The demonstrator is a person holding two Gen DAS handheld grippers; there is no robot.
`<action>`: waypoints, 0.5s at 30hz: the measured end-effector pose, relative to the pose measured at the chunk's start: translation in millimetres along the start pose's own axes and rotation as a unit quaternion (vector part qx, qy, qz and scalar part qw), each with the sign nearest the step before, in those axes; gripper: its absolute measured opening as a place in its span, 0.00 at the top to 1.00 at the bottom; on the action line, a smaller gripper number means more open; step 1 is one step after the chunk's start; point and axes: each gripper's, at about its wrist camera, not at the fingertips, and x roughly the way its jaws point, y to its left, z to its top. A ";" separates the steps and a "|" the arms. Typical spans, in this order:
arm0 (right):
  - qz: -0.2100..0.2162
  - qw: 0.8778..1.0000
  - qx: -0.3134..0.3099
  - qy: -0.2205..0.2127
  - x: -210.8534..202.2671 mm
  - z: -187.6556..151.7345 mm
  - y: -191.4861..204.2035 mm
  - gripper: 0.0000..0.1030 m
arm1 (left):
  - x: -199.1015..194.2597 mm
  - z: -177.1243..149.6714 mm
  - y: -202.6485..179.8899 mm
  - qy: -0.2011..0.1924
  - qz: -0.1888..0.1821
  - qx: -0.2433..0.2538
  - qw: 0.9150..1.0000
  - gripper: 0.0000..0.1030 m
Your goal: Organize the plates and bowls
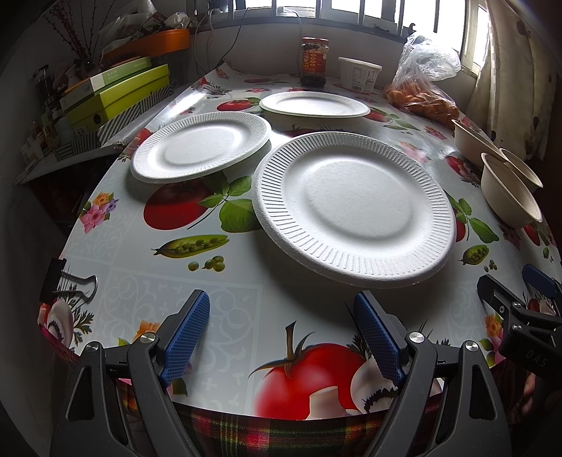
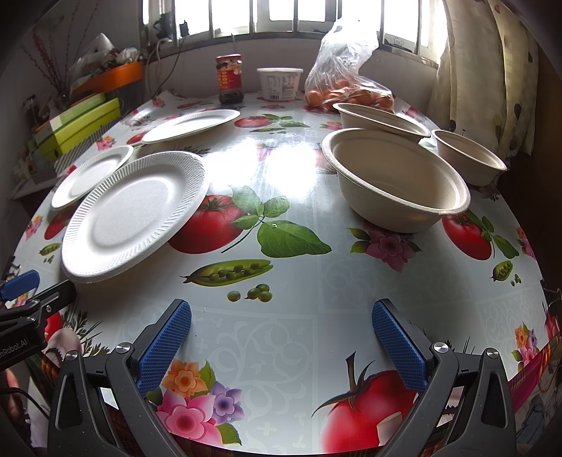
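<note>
Barred windows (image 2: 281,14) let bright daylight fall across a round table (image 2: 281,316) covered with a glossy cloth printed with tomatoes, pea pods and flowers. Three white ribbed plates lie on its left half: the near plate (image 1: 354,207) is closest to the table edge, the middle plate (image 1: 200,147) sits just beside it to the left and behind, their rims close (whether they touch or overlap I cannot tell), and the far plate (image 1: 314,104) lies further back toward the window. Three beige bowls stand upright on the right half: the front bowl (image 2: 393,175) nearest, the back bowl (image 2: 379,117) right behind it with rims nearly meeting, and the small bowl (image 2: 469,156) off to the right near the curtain (image 2: 491,70). At the far edge stand a sauce jar (image 2: 230,79), a white tub (image 2: 279,82) and a clear plastic bag of oranges (image 2: 347,84). Green boxes (image 1: 116,95) are stacked on a side shelf to the left, and a black binder clip (image 1: 70,284) grips the cloth at the left edge. The left gripper (image 1: 281,337) hovers over the near edge with its blue-padded fingers spread apart and nothing between them; the right gripper (image 2: 281,348) hangs likewise, fingers wide and empty, short of the bowls.
</note>
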 end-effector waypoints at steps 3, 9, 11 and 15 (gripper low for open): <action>0.000 1.000 0.000 0.000 0.1 0.1 0.1 0.00 | 0.0 -0.2 0.1 0.000 0.000 0.000 1.000 0.18; 0.000 1.000 0.000 -0.001 0.6 -0.6 0.4 0.00 | -0.4 1.8 4.4 0.002 0.003 -0.004 1.000 0.18; 0.000 1.000 0.000 0.000 1.1 -1.4 0.8 0.00 | 0.0 2.9 5.3 0.003 0.003 -0.004 1.000 0.18; 0.002 1.000 -0.001 0.000 2.1 -2.9 1.6 0.00 | 0.6 3.1 6.5 0.006 0.002 -0.004 1.000 0.18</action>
